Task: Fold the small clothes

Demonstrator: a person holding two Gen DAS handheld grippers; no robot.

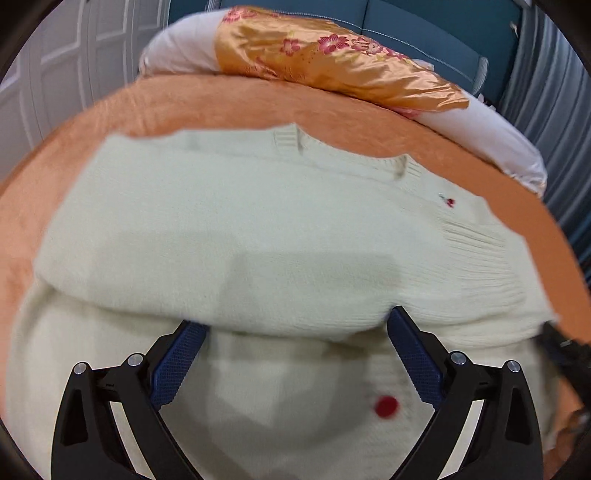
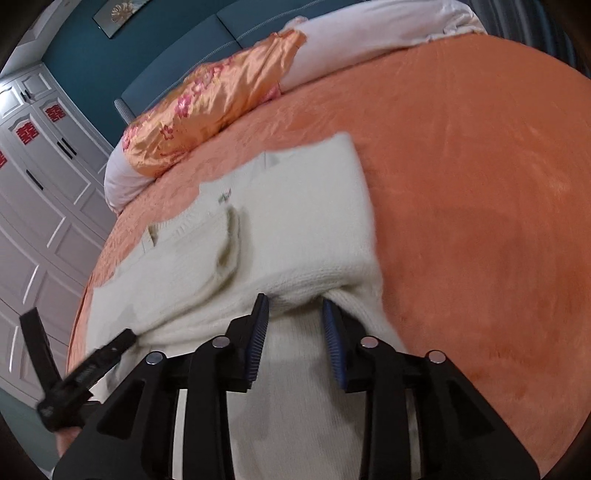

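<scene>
A small cream knitted sweater [image 1: 236, 229] lies on the orange bed cover [image 1: 332, 107], with a folded layer across its middle and a red dot [image 1: 386, 406] on the near part. My left gripper [image 1: 295, 325] is open, its blue pads [image 1: 177, 362] at the folded edge, nothing between them. In the right wrist view the sweater [image 2: 303, 229] lies folded with a sleeve laid over it. My right gripper [image 2: 295, 310] is open at the sweater's near folded edge, jaws fairly narrow. The left gripper [image 2: 85, 373] shows at lower left.
An orange satin pillow with pink flowers [image 1: 325, 55] and white pillows [image 1: 491, 136] lie at the bed's head against a teal headboard [image 1: 424, 29]. White wardrobe doors [image 2: 33, 177] stand to the left. Bare orange cover [image 2: 480, 203] spreads right of the sweater.
</scene>
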